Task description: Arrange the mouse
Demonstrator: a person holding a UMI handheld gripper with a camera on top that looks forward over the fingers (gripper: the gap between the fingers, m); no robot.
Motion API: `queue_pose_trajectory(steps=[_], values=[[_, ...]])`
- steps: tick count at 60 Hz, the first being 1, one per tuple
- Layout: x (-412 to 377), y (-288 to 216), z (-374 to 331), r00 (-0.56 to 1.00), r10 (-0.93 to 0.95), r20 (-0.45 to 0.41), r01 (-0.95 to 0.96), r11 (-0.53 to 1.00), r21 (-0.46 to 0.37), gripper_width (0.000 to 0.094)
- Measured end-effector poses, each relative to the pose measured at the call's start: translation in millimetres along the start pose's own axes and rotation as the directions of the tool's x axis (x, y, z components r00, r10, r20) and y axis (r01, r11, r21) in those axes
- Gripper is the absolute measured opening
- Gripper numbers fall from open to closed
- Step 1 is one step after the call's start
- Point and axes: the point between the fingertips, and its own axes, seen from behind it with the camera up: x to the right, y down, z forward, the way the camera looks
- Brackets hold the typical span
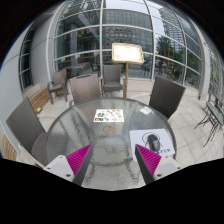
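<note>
While the gripper hangs open and empty above the round glass table | mouse sits on its mouse pad, just beyond the right finger | untouched; approach, grasp, placement all left | patterned card lies farther ahead

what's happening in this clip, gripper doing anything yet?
Not yet. The handheld gripper hovers open and empty over a round glass table ringed by chairs. A mouse sits on a white pad just ahead of the right finger, untouched. A printed card lies farther out on the glass, and a sign stand stands beyond the table.
</note>
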Motion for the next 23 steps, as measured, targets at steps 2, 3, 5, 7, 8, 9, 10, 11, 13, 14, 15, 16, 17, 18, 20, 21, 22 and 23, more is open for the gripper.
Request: queue_pose_trajectory(steps=[2,3,5,7,8,9,10,11,13,14,15,16,17,18,20,21,22,23], values=[[-4,5,-6,1.000,-0.005,-0.003,0.005,1.000,-0.002,0.0871],[-6,7,-7,1.000,-0.008,-0.003,0.008,1.000,-0.001,0.0871],[-10,7,-14,1.000,-0.019,-0.004,0.019,1.000,-0.003,0.0871],[-13,8,-18,0.999,-0.032,-0.006,0.032,0.999,-0.001,0.0870],[-14,8,-20,0.999,-0.037,-0.008,0.037,0.999,0.000,0.0871],[-14,8,-23,0.999,-0.043,-0.011,0.043,0.999,0.002,0.0869],[-13,9,-24,0.999,-0.048,-0.015,0.048,0.999,0.005,0.0869],[-14,10,-27,0.998,-0.054,-0.020,0.054,0.999,0.006,0.0870],[-14,10,-31,0.998,-0.061,-0.025,0.061,0.998,0.008,0.0871],[-15,10,-33,0.998,-0.063,-0.026,0.063,0.998,0.009,0.0872],[-16,10,-35,0.998,-0.065,-0.026,0.065,0.998,0.010,0.0872],[-16,10,-34,0.998,-0.065,-0.025,0.065,0.998,0.012,0.0870],[-17,10,-35,0.998,-0.065,-0.024,0.065,0.998,0.012,0.0869],[-17,10,-36,0.998,-0.063,-0.023,0.064,0.998,0.011,0.0870],[-19,11,-38,0.998,-0.060,-0.019,0.060,0.998,0.011,0.0870],[-20,11,-39,0.998,-0.059,-0.017,0.059,0.998,0.011,0.0870],[-20,12,-39,0.998,-0.058,-0.016,0.058,0.998,0.011,0.0869],[-24,14,-41,0.998,-0.057,-0.017,0.057,0.998,0.012,0.0869]])
